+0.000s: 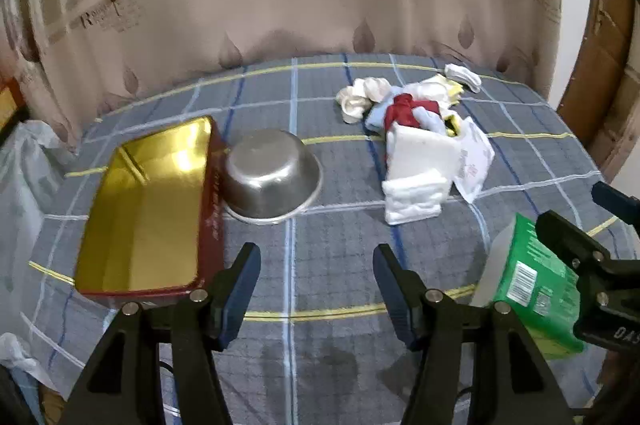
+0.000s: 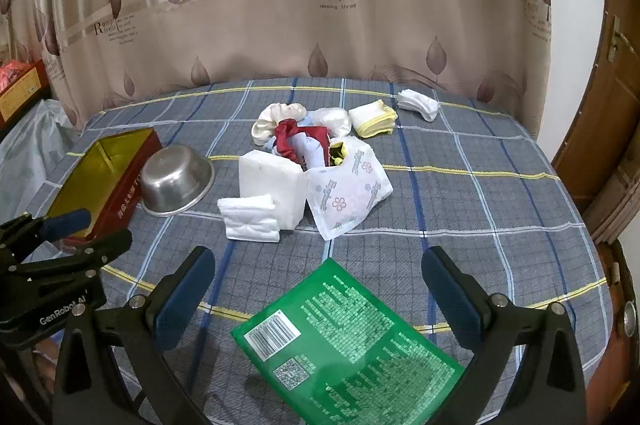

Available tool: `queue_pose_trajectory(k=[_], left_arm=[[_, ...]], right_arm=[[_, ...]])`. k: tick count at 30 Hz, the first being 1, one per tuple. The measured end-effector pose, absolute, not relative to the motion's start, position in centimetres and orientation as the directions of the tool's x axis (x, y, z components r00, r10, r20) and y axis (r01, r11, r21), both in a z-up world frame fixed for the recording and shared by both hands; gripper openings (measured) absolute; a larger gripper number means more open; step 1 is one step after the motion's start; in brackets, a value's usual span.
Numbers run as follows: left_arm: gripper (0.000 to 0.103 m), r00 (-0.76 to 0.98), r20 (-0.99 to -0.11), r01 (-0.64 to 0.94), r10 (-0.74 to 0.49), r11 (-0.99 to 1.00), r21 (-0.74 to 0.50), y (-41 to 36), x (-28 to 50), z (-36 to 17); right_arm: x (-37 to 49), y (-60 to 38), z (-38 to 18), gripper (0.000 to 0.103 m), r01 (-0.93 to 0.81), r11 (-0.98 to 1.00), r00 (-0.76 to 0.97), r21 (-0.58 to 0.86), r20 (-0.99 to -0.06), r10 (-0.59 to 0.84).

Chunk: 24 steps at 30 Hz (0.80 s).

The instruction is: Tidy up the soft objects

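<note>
A heap of soft things lies mid-bed: a white folded cloth [image 2: 248, 219], a white packet [image 2: 270, 181], a floral plastic bag [image 2: 344, 195], red cloth [image 2: 286, 137], blue cloth [image 2: 308, 149] and a cream scrunchie [image 2: 270, 121]. A yellow-edged cloth [image 2: 372, 119] and white socks [image 2: 418, 103] sit behind. My right gripper [image 2: 318, 289] is open over a flat green pack [image 2: 348, 341], its pads clear of the pack. My left gripper [image 1: 316, 285] is open above bare bedsheet. The heap's white folded cloth [image 1: 412, 197] is ahead and to its right, the green pack [image 1: 532, 285] at far right.
An empty steel bowl [image 1: 272, 177] leans against a red tin with a gold inside [image 1: 148, 213] on the left of the checked bedsheet [image 1: 320, 237]. A patterned curtain [image 2: 320, 25] hangs behind the bed. A wooden door [image 2: 612, 129] stands at right.
</note>
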State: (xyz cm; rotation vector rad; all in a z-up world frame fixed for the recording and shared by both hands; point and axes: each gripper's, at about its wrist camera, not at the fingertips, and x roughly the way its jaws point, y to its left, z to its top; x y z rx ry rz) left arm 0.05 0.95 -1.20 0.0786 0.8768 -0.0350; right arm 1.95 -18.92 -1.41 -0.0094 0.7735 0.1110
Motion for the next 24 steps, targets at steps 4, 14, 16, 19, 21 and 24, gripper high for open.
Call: queue_pose_trajectory(k=[4, 14, 16, 19, 21, 24], left_arm=[[0.060, 0.630, -0.776, 0.078, -0.025, 0.996, 0.031, 1.04, -0.01, -1.21], [0.060, 0.611, -0.790, 0.079, -0.041, 0.997, 0.010, 1.19, 0.00, -1.22], [0.060, 0.606, -0.794, 0.075, -0.045, 0.997, 0.000, 1.34, 0.09, -1.24], [0.060, 0.600, -0.799, 0.064, -0.041, 0.998, -0.003, 1.57, 0.21, -1.38], [0.060, 0.597, -0.802, 0.058, -0.037, 0.998, -0.003, 1.67, 0.29, -1.49], [0.060, 0.590, -0.806, 0.054, -0.036, 0.999, -0.005, 1.76, 0.42, -1.68]], right_arm=[[1.86, -18.84, -1.53, 0.102, -0.106, 0.994, 0.713, 0.033, -0.694, 0.099], [1.75, -18.69, -1.61, 0.102, -0.112, 0.993, 0.712, 0.031, -0.695, 0.102], [1.81, -18.73, -1.58, 0.102, -0.111, 0.993, 0.711, 0.030, -0.696, 0.101], [1.80, -18.74, -1.58, 0.102, -0.111, 0.993, 0.710, 0.033, -0.697, 0.103], [1.77, -18.69, -1.62, 0.102, -0.112, 0.993, 0.710, 0.033, -0.697, 0.103], [1.73, -18.58, -1.64, 0.102, -0.114, 0.993, 0.709, 0.031, -0.698, 0.103]])
